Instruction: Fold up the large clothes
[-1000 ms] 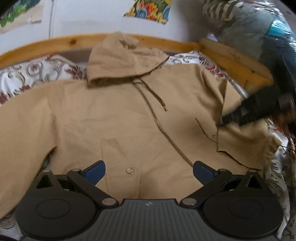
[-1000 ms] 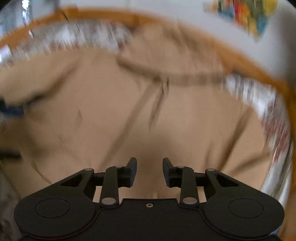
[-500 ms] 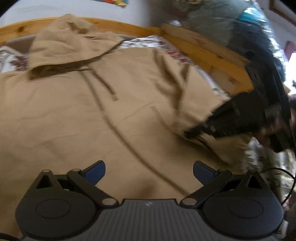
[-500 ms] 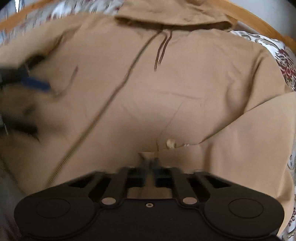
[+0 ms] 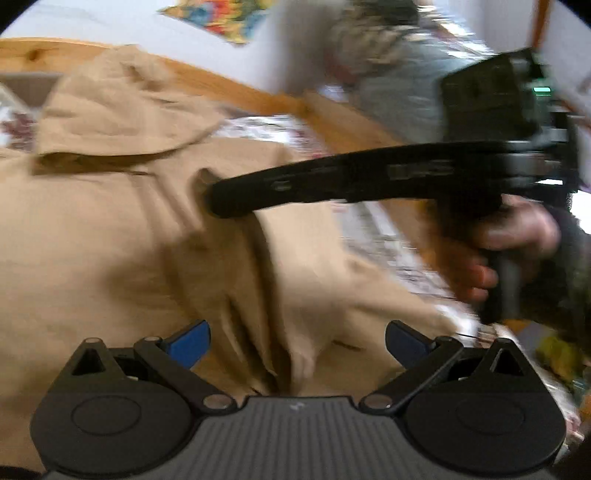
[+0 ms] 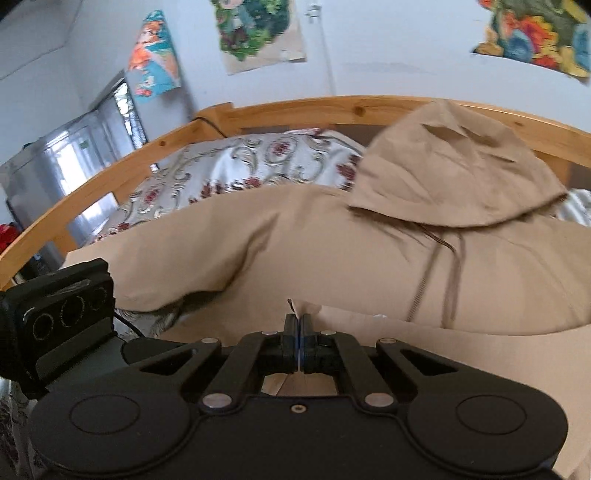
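A tan hooded zip jacket (image 5: 110,240) lies spread on a bed, hood (image 5: 110,110) toward the headboard. My left gripper (image 5: 297,338) is open and empty, low over the jacket's right side. My right gripper (image 6: 297,325) is shut on a fold of the jacket's fabric (image 6: 301,308) and holds it lifted over the jacket's body. It also shows in the left wrist view (image 5: 221,203), reaching in from the right. The jacket (image 6: 332,240), its hood (image 6: 454,173) and its drawstrings (image 6: 450,280) show in the right wrist view.
The bed has a floral sheet (image 6: 240,170) and a wooden frame (image 6: 295,110). The person's hand (image 5: 517,240) grips the right gripper's handle. A metal cabinet (image 6: 55,166) stands left of the bed. Posters (image 6: 258,33) hang on the white wall.
My right gripper has shut on the jacket's right-side fabric and carried it up and across over the body. My left gripper has swung to the right and stays open.
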Demonstrator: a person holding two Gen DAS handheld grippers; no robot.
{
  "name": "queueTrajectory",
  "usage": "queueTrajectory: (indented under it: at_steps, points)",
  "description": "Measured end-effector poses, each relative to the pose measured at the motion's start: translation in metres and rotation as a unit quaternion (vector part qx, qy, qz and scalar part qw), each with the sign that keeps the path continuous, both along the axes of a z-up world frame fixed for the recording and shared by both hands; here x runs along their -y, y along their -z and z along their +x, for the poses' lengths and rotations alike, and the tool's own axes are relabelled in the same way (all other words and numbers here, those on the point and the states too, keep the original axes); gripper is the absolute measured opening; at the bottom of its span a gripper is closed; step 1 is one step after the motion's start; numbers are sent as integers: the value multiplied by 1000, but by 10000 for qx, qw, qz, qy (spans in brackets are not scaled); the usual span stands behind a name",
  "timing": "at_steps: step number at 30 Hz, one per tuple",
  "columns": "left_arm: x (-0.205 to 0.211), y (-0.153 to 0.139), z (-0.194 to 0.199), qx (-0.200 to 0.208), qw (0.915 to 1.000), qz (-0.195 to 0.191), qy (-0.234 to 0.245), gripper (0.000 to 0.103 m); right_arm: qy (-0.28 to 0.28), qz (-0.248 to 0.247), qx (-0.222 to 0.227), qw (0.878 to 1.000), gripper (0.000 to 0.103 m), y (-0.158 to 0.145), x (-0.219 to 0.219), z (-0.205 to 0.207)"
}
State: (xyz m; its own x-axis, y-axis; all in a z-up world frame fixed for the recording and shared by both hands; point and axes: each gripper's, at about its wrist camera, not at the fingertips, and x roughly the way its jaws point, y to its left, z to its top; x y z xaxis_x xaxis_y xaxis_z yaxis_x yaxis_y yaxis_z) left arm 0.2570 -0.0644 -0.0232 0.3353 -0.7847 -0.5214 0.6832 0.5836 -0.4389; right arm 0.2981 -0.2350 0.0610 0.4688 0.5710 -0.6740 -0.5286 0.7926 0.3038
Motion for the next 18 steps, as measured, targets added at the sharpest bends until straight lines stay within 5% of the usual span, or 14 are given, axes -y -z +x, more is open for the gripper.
queueTrajectory:
  at_steps: [2,3,4,8,11,15,18]
  points:
    - [-3,5,10,-151,9992,181,-327,64,-30,112,6,9999,0,2,-1,3]
    - [-4,10,17,-346,9973,355,-542,27,-16,178,12,9998,0,2,-1,4]
    - [-5,15,23,-511,9952,477,-681,2,5,231,9,9997,1,4,1,3]
    - [-27,29,34,-911,9877,292,-1238,1,411,422,152,9982,30,7,26,-11]
    - [-45,21,39,-697,9850,257,-1557,1,1084,-44,519,9927,72,10,60,-34]
    - [-75,-4,46,-128,9783,207,-2059,1,1772,-1535,900,9679,83,27,96,-62]
    - [-86,-12,48,325,9697,583,-2352,1,1765,-2685,932,9424,84,56,105,-78]
